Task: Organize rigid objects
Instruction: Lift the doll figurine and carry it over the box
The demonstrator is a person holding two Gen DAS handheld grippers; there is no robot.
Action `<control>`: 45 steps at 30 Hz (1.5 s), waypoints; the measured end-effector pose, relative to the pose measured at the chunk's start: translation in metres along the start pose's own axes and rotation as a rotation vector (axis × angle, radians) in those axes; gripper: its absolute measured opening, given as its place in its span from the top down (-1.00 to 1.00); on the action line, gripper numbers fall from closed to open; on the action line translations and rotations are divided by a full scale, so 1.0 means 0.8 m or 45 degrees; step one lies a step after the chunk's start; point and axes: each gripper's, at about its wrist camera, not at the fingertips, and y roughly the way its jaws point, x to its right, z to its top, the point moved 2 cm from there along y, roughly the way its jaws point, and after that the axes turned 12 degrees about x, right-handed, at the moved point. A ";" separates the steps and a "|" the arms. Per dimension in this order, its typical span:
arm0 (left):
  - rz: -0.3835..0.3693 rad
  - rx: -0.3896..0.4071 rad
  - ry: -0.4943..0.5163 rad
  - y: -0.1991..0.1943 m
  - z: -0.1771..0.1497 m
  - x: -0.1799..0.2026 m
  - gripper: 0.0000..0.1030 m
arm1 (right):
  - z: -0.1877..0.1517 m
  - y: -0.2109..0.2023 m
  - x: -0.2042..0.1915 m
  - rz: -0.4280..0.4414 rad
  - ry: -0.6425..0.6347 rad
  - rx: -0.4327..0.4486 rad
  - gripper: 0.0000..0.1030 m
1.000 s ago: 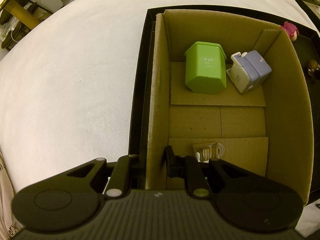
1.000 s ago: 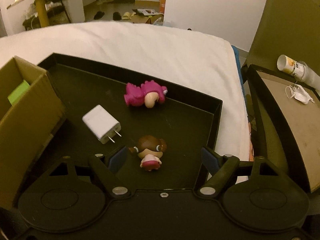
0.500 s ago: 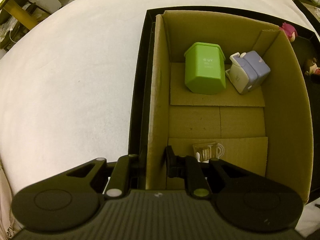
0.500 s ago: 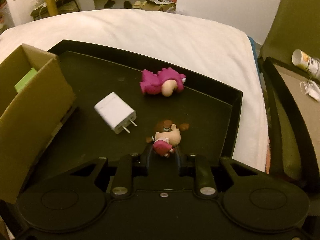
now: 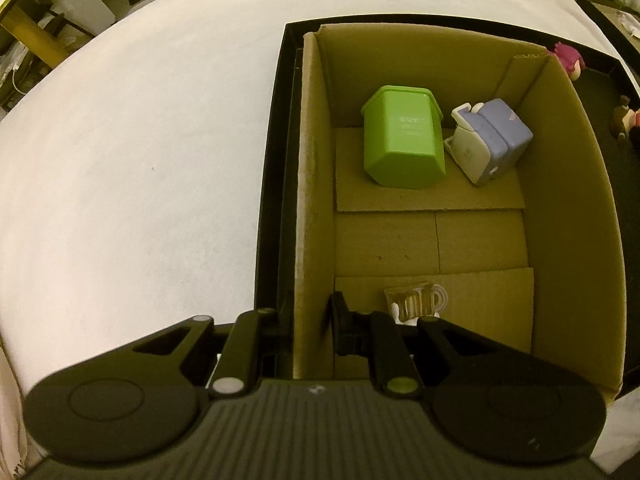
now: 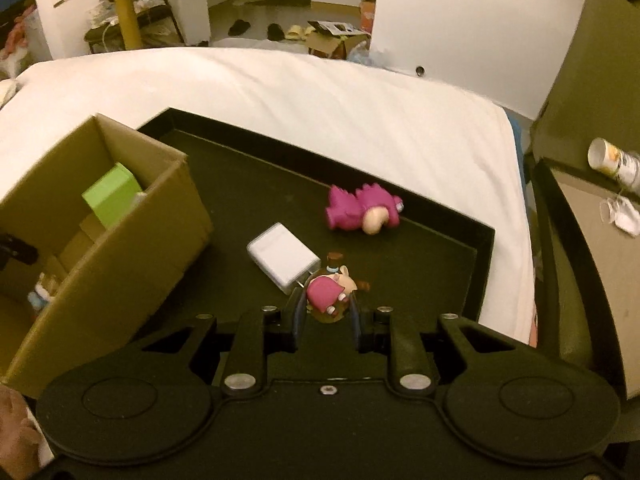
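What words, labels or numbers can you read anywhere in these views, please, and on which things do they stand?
"BUY": my uncertain reading of the pale top line on the green container in the cardboard box; the first letter is faint.
Two smaller lines beneath it: too small and blurred to read.
Printed cup lying on the side table: the print is too blurred to read.
Nothing else legible.

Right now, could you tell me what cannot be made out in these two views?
- Left wrist view: the lettering on the green bin is too faint to read.
- Left wrist view: the clear mug's base is hidden behind the left gripper.
- Right wrist view: the doll's face is turned away inside the right gripper.
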 end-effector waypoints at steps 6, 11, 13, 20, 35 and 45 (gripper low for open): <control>-0.011 0.007 -0.019 0.002 -0.002 -0.004 0.74 | 0.023 -0.015 -0.022 0.028 -0.031 0.036 0.56; -0.027 0.017 -0.027 0.003 -0.001 -0.006 0.76 | 0.046 -0.026 -0.044 0.051 -0.070 0.077 0.56; -0.034 0.021 -0.031 0.003 -0.001 -0.006 0.77 | 0.055 -0.031 -0.053 0.056 -0.090 0.095 0.56; -0.054 0.035 -0.030 0.004 0.001 -0.005 0.78 | 0.075 -0.037 -0.071 0.058 -0.122 0.126 0.56; -0.099 0.051 -0.050 0.007 0.001 -0.005 0.79 | 0.097 -0.035 -0.125 0.108 -0.190 0.145 0.56; -0.127 0.062 -0.063 0.010 0.004 0.002 0.79 | 0.098 -0.030 -0.151 0.149 -0.212 0.120 0.56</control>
